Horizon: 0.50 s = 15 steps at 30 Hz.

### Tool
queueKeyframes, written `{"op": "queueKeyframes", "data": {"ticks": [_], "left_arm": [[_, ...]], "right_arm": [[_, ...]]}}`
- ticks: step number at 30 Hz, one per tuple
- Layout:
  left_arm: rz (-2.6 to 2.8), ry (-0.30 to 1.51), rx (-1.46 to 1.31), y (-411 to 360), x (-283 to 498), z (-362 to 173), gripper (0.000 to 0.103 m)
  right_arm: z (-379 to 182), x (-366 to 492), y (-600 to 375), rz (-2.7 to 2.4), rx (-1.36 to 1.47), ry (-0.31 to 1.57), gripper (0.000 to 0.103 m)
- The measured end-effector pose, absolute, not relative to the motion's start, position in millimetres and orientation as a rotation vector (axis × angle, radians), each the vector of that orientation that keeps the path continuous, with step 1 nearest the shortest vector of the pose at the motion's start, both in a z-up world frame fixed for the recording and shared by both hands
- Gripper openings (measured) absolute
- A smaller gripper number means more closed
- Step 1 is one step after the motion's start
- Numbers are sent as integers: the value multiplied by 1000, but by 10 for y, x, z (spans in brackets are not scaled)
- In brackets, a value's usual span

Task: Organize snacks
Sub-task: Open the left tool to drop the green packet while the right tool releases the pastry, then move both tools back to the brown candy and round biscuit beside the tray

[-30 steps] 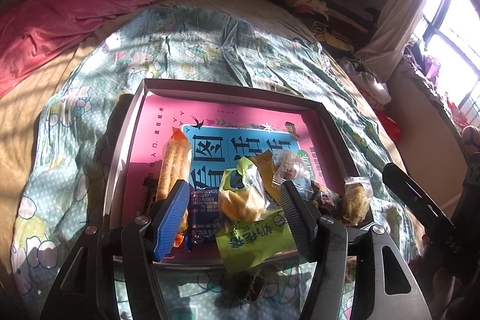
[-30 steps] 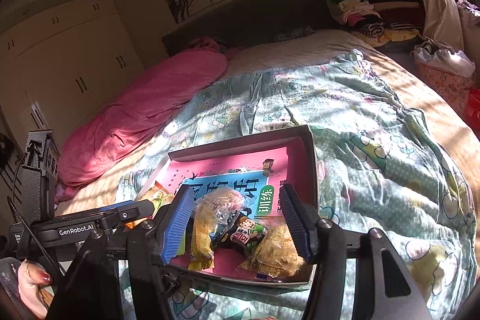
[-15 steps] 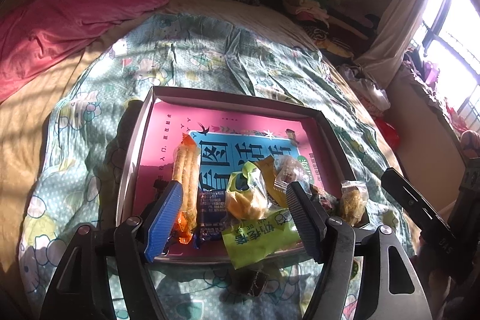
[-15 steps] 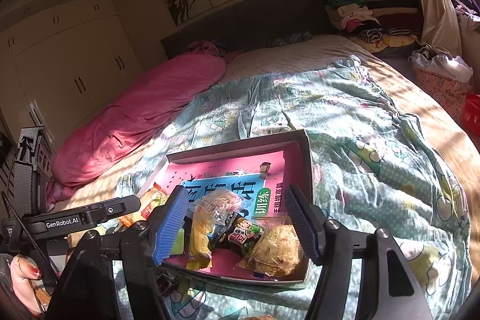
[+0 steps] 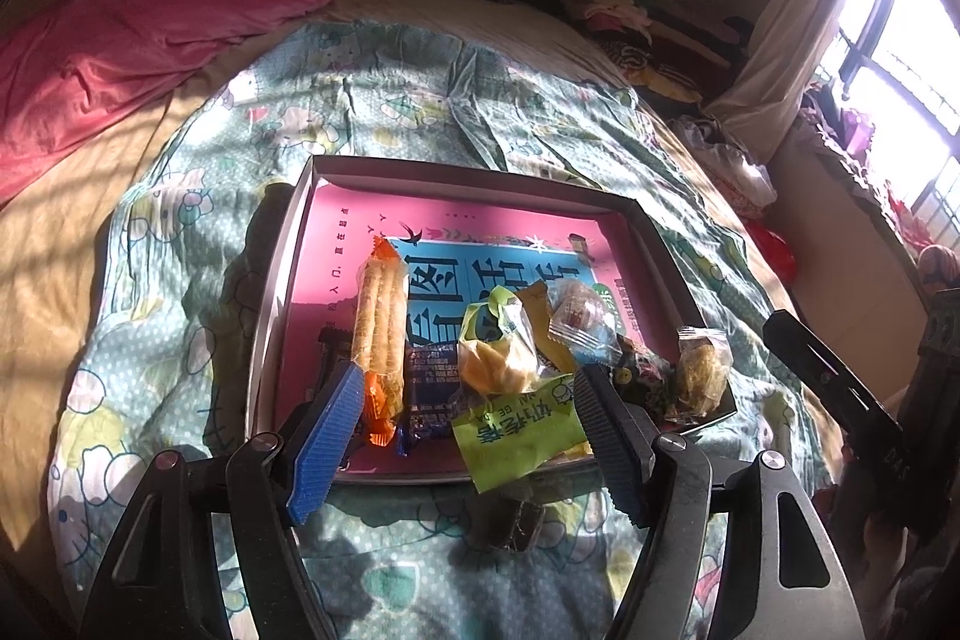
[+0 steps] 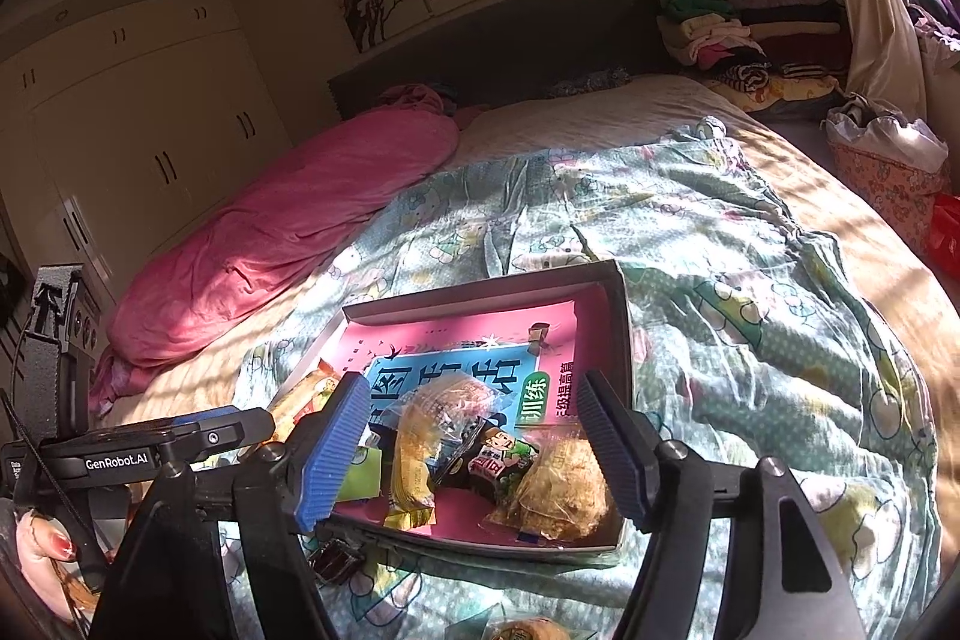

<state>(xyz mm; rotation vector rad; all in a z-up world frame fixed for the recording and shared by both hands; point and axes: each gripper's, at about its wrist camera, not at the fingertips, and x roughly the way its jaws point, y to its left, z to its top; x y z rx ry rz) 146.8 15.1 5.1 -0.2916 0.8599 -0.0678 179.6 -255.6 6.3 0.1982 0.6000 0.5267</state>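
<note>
A shallow grey box [image 5: 288, 292] with a pink book in it lies on the bed and holds several wrapped snacks. Among them are long wafer sticks [image 5: 378, 322], a blue packet [image 5: 432, 388], a yellow cake [image 5: 498, 364], a green packet [image 5: 516, 430] and a shredded pastry [image 5: 699, 376]. My left gripper [image 5: 471, 382] hovers open over the box's near edge, nothing pressed between its pads. My right gripper [image 6: 474, 388] hangs over the box's [image 6: 624, 316] near right corner. Its jaws are opening, and the shredded pastry [image 6: 564, 484] and a dark cartoon packet [image 6: 486, 460] lie loose below them.
A small dark wrapped piece [image 5: 510, 520] lies on the patterned blanket [image 5: 180, 340] just outside the box. Another snack [image 6: 528, 628] shows at the bottom edge. A pink duvet [image 6: 270, 250] runs along the left; clothes [image 6: 720, 28] are piled at the headboard. A hand [image 6: 48, 550] holds the left gripper.
The jaws of both grippers have widened. The snacks in the box lie where they were.
</note>
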Motion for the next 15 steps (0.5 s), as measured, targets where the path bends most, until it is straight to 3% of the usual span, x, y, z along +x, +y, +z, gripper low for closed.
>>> {"op": "queueKeyframes", "data": {"ticks": [15], "left_arm": [[-93,872,-259,42,1319,87,74]], "right_arm": [[146,1500,-2529,503,146,576,74]]}}
